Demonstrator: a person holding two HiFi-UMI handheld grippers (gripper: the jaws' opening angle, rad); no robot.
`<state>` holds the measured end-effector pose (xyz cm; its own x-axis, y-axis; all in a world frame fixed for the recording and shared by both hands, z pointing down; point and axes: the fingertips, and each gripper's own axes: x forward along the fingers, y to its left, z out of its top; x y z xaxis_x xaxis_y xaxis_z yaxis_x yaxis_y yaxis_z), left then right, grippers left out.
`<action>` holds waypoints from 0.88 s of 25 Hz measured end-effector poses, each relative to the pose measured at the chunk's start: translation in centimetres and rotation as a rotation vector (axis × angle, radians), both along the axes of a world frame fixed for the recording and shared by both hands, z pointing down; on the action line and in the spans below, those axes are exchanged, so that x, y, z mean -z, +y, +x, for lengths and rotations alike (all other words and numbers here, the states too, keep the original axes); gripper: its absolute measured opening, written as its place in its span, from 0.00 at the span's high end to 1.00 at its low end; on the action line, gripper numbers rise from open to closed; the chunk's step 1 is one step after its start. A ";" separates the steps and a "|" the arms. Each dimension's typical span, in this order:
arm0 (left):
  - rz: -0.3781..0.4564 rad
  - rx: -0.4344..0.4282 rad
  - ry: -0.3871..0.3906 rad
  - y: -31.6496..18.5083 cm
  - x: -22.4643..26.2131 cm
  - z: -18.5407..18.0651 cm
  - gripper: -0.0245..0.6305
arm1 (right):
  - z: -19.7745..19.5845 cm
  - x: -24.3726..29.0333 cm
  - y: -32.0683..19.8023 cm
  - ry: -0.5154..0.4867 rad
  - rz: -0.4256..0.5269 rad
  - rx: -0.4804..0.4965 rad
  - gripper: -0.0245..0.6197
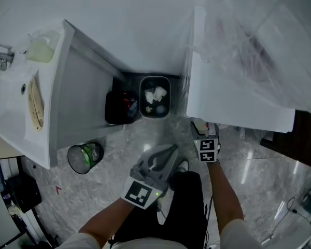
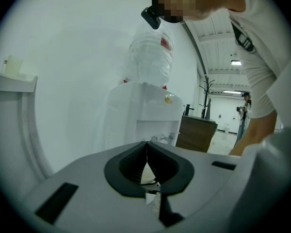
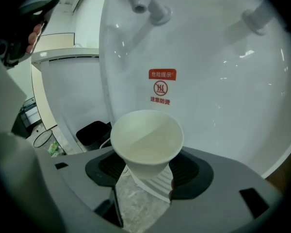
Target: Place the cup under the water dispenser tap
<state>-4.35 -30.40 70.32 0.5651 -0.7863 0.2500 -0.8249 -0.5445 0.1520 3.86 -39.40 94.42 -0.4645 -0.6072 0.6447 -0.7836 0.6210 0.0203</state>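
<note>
In the right gripper view the jaws hide the base of the cup (image 3: 146, 142), the top edge cuts off both taps (image 3: 148, 6), and the red label (image 3: 162, 87) is too small to read. In the head view the tips of the right gripper (image 1: 201, 131) cannot be made out beside the dispenser (image 1: 238, 102), nor what lies in the far bin (image 1: 169, 97).

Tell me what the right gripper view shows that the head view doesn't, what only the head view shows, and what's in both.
Only the right gripper view: the right gripper closed on the white cup, the two taps above it, and the red warning label. Only the head view: the sink and the marker cubes on both grippers. Both: the white water dispenser, the mesh bin with green waste, and the grey stone floor.
</note>
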 end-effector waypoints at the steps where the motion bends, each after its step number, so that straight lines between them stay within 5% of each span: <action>1: -0.002 0.001 0.002 0.0 -0.1 0.0 0.95 | 0.0 -0.1 -0.1 -0.003 0.002 -0.001 0.54; 14: -0.033 -0.006 -0.029 1.2 1.4 -0.3 0.95 | 0.8 1.0 1.0 0.025 -0.065 0.024 0.45; 22: -0.035 -0.021 -0.014 2.2 5.9 0.6 0.95 | 2.1 7.4 5.4 0.032 -0.085 0.001 0.45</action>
